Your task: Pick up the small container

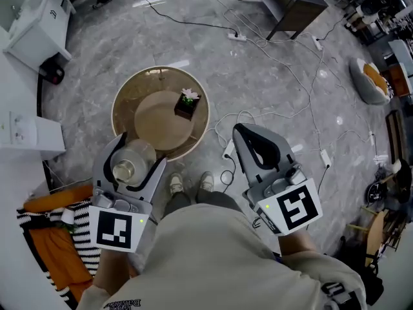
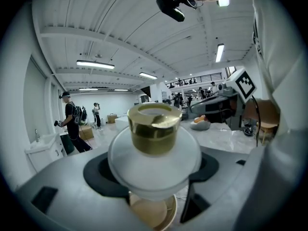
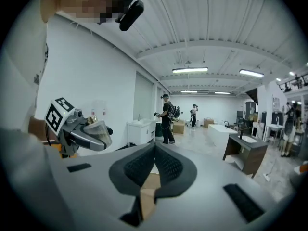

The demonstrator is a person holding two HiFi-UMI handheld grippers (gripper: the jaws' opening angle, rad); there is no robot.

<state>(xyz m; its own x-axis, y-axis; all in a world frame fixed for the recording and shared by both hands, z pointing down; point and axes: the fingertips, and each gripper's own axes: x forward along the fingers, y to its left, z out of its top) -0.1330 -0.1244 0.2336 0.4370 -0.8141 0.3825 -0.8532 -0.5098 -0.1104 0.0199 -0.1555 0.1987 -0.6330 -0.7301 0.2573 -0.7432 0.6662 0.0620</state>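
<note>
The small container (image 1: 131, 162) is a round frosted-glass jar with a gold cap. It sits between the jaws of my left gripper (image 1: 142, 150), which is shut on it and holds it lifted in front of the person's body. In the left gripper view the container (image 2: 154, 150) fills the middle, gold cap toward the camera, clamped by the left gripper (image 2: 154, 177). My right gripper (image 1: 240, 132) is raised at the right, shut with nothing in it; its dark pads (image 3: 166, 165) meet in the right gripper view. That view also shows the container (image 3: 98, 129) at the left.
A round wooden table (image 1: 128, 99) stands just ahead, with a small dark planter box of flowers (image 1: 188, 104) on it. White cables and power strips (image 1: 237, 37) trail over the grey floor. A dark desk (image 1: 290, 5) stands far ahead, white cabinets (image 1: 39, 24) at the left, striped and orange cloth (image 1: 51, 237) lower left.
</note>
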